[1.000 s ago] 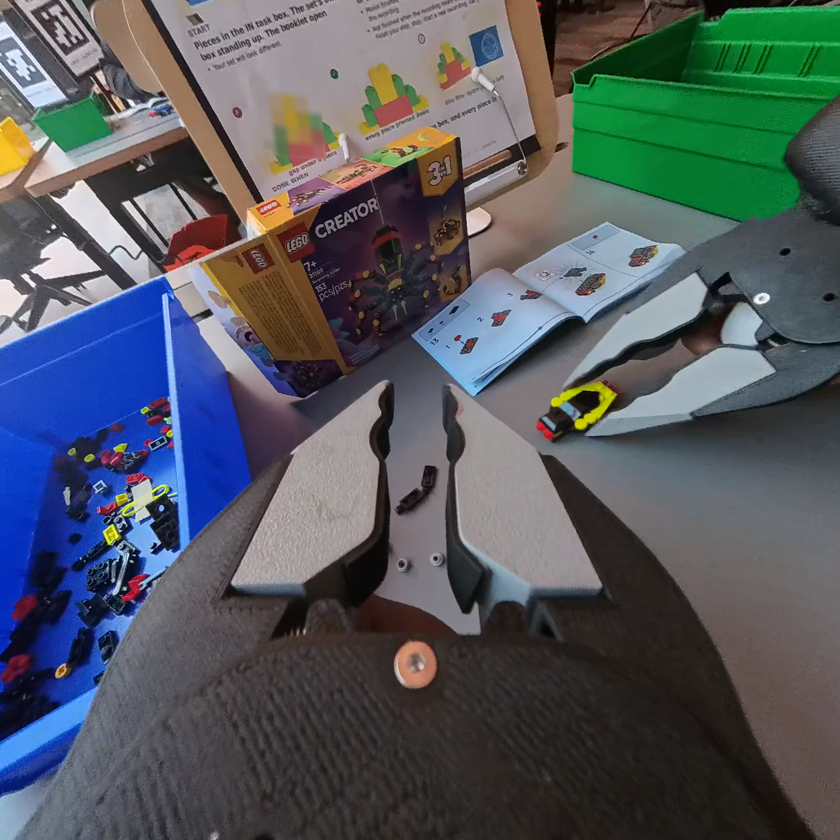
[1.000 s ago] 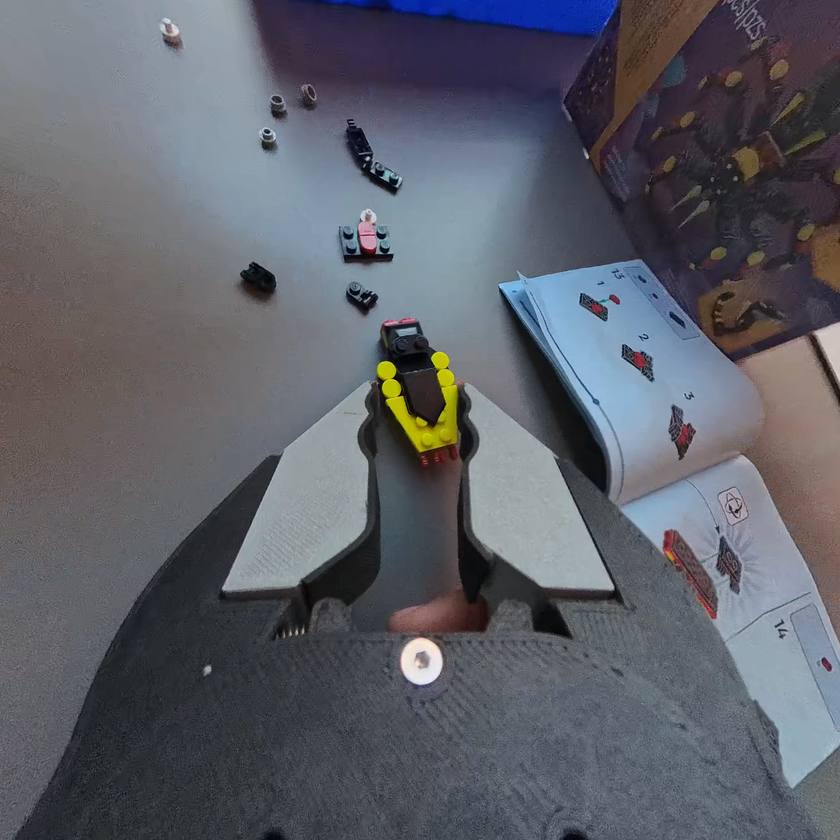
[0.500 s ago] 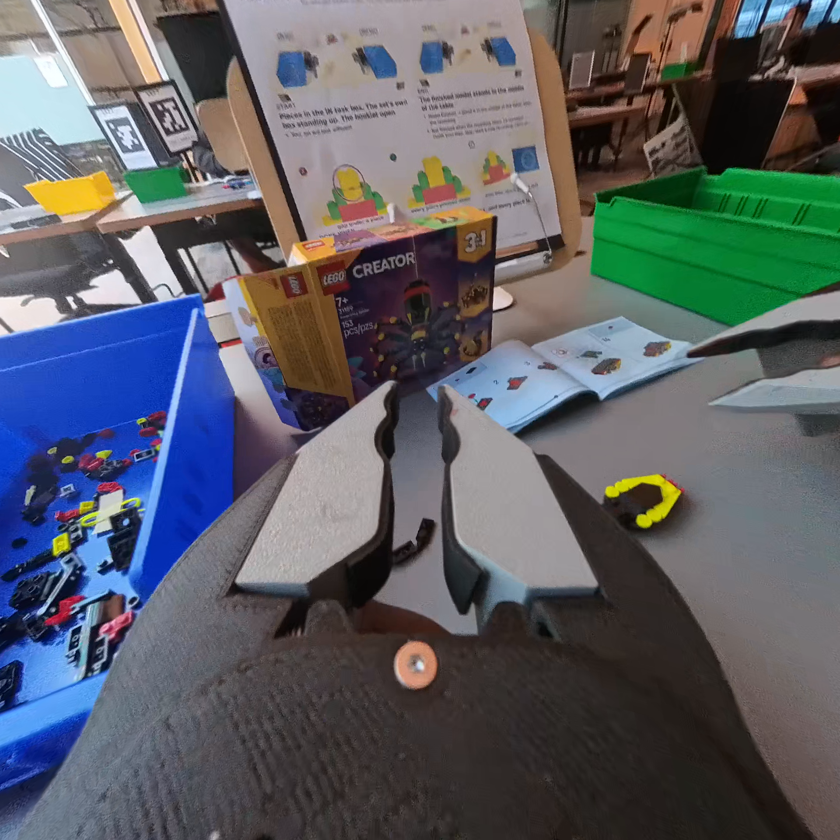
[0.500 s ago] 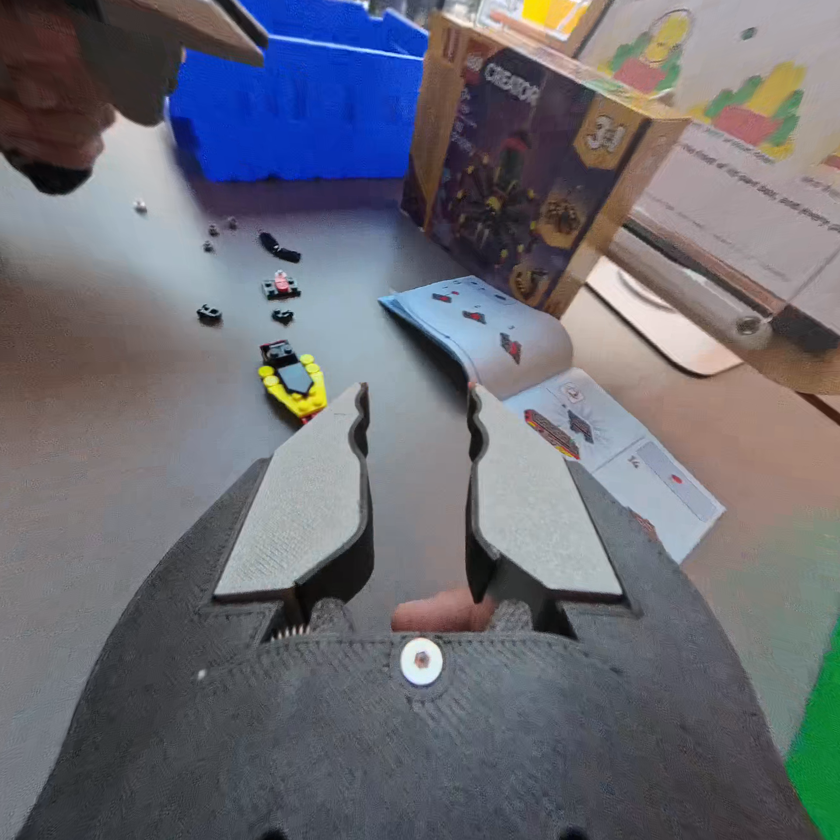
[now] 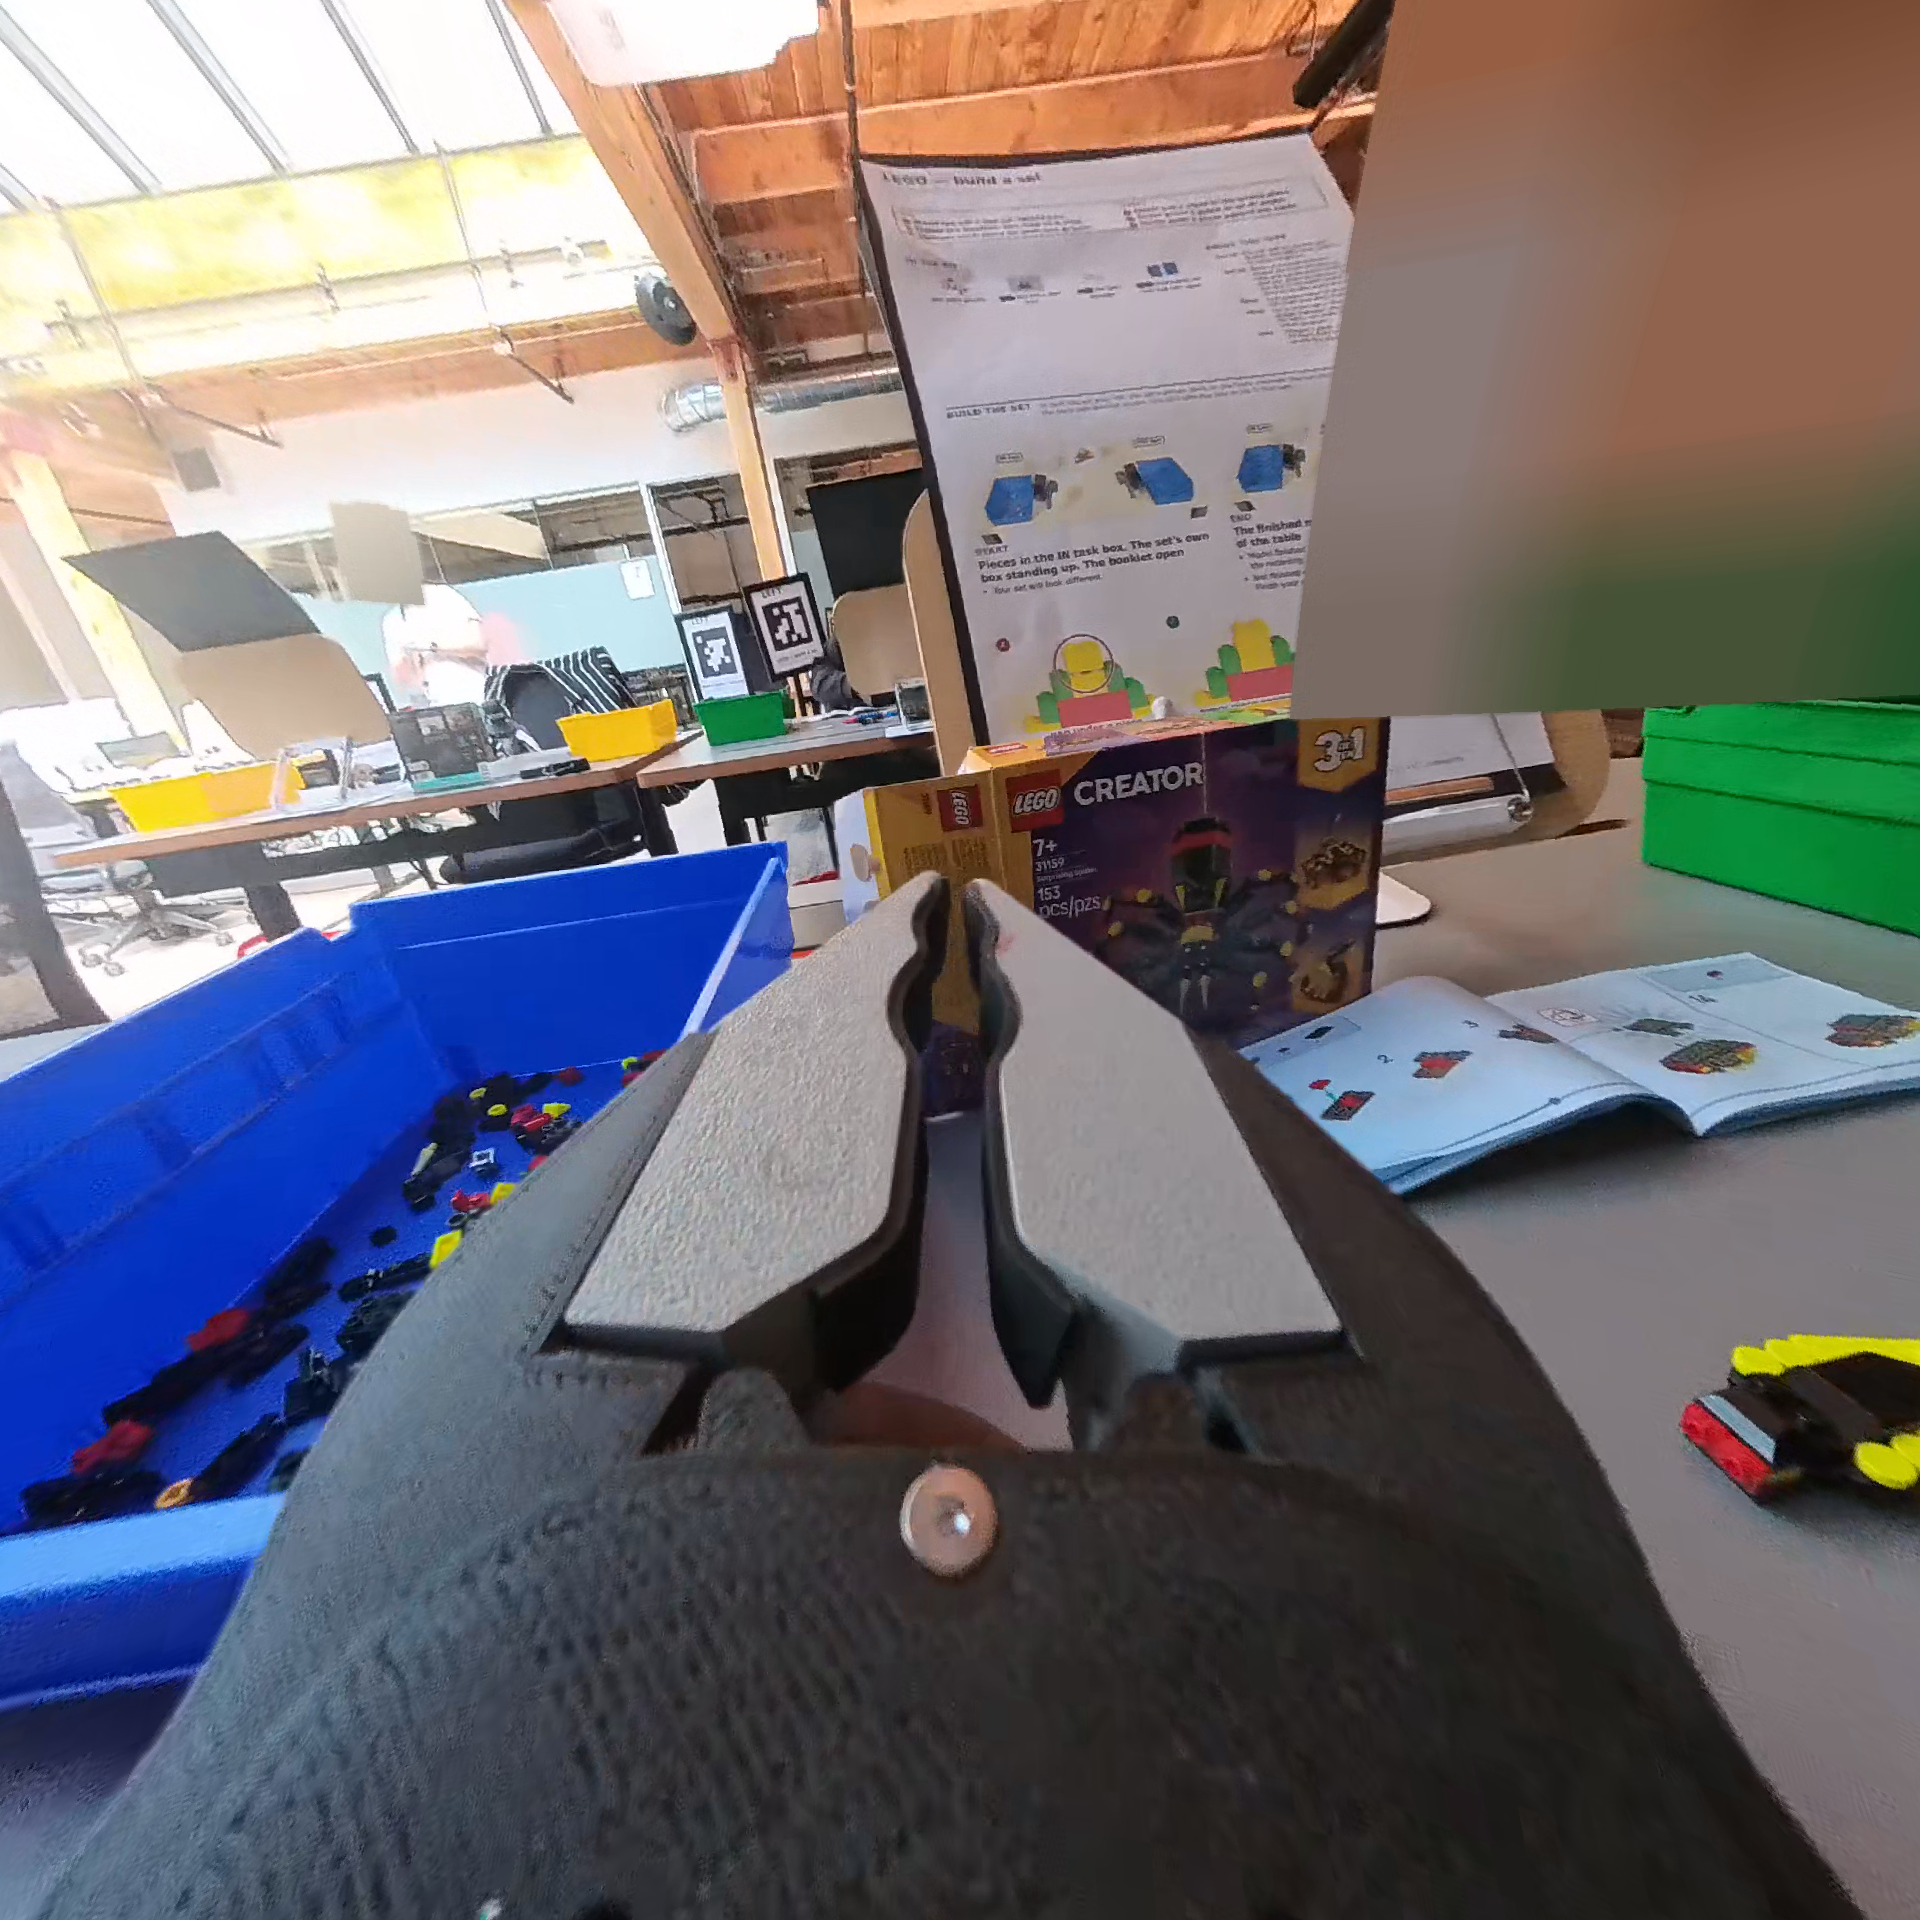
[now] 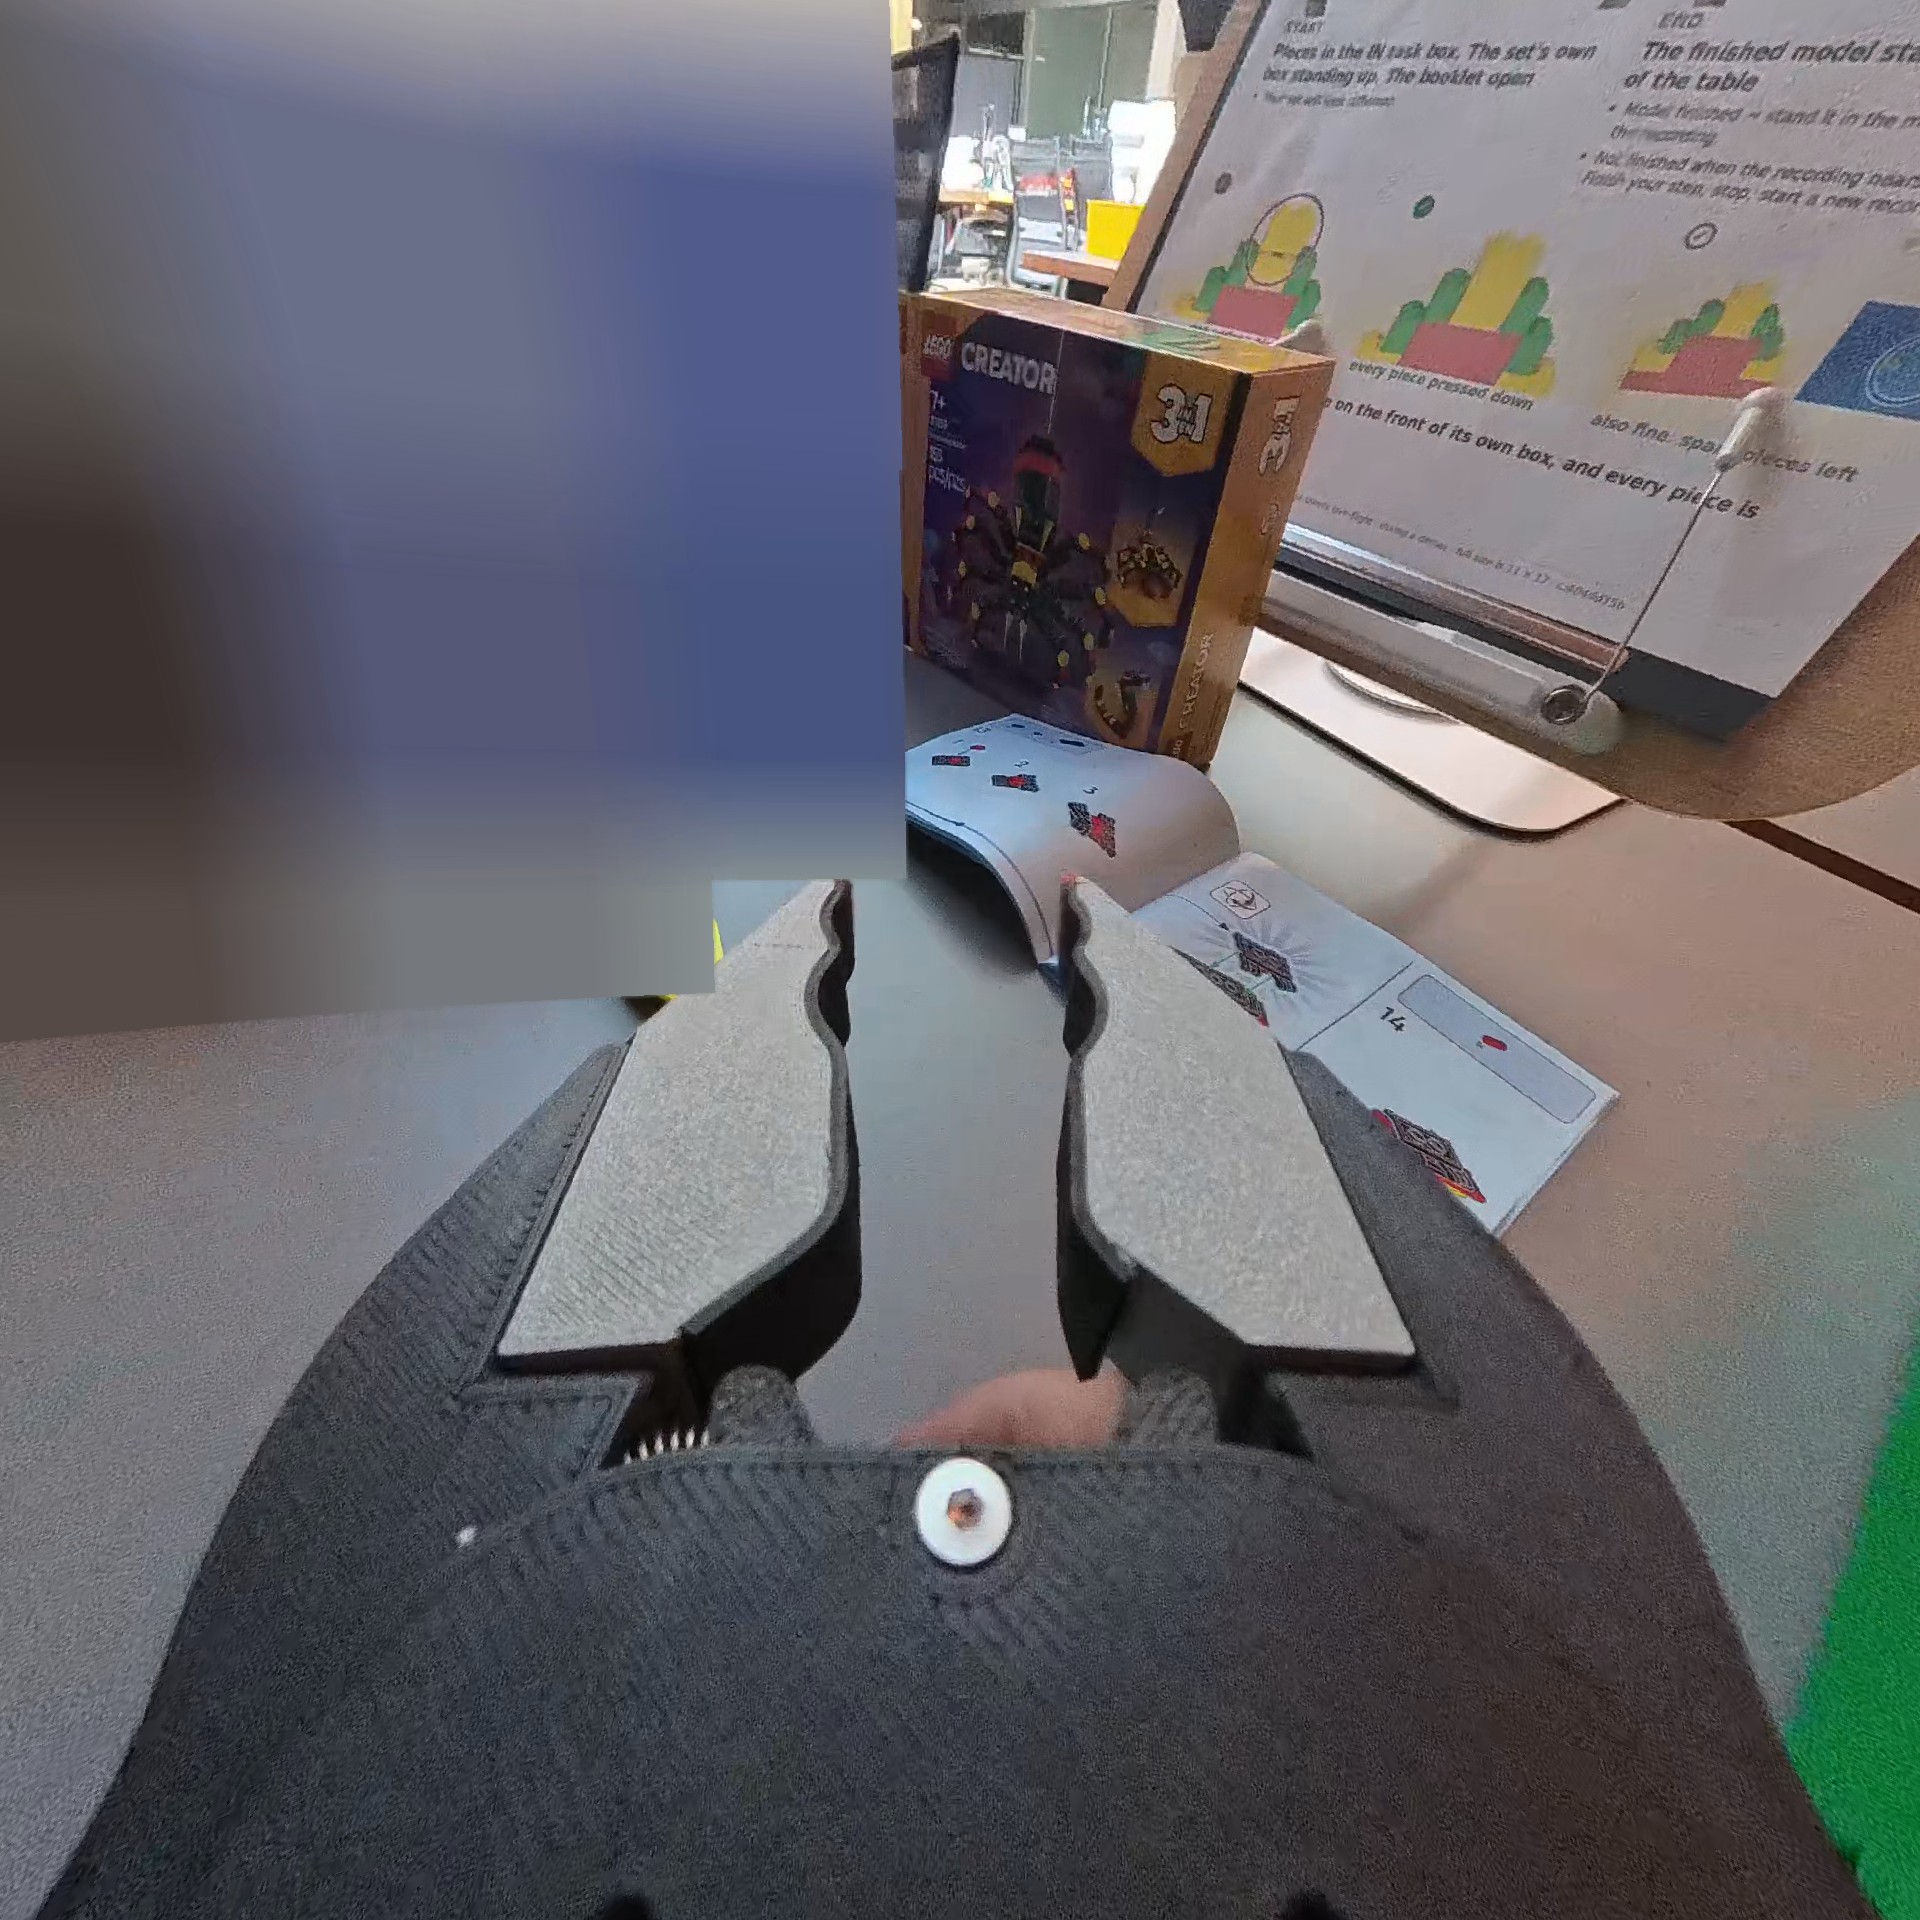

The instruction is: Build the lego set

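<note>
L tool (image 5: 956, 904) empty, set box (image 5: 1195, 883) ahead (upright)

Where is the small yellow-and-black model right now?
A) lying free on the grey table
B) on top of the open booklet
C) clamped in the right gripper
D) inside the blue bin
A: the model lies on the table with nothing touching it; the right gripper is open and empty.

Right gripper (image 6: 958, 904) agape, empty, above open booklet (image 6: 1143, 831).
</note>
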Tool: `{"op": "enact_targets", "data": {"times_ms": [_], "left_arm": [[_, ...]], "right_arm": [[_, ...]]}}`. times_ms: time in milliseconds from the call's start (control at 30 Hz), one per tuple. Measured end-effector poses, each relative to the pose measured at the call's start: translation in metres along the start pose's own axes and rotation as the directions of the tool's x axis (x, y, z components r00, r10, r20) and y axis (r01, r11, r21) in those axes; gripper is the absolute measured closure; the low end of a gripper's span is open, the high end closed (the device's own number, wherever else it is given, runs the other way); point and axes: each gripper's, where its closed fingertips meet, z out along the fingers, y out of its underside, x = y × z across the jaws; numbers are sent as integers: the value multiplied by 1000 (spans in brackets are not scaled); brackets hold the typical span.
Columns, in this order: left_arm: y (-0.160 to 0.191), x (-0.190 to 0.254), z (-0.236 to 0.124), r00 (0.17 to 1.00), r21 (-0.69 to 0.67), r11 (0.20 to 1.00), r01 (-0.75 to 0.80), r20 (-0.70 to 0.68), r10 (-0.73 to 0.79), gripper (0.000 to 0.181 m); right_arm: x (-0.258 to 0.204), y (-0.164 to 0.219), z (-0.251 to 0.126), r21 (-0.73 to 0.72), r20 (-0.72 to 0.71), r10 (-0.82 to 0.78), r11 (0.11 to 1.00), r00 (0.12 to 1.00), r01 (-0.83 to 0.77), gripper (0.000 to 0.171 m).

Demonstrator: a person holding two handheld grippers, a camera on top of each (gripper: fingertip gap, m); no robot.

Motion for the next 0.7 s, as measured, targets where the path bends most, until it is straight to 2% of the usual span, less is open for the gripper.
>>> {"op": "enact_targets", "data": {"times_ms": [267, 700], "left_arm": [[27, 27, 6, 990, -118, 993, -22, -142, 5, 180], [28, 40, 2, 981, -114, 991, -65, -192, 43, 178]], "right_arm": [[-7, -1, 5, 3, 37, -11, 1000, 999, 11, 137], [-26, -5, 2, 20, 17, -100, 995, 995, 99, 141]]}}
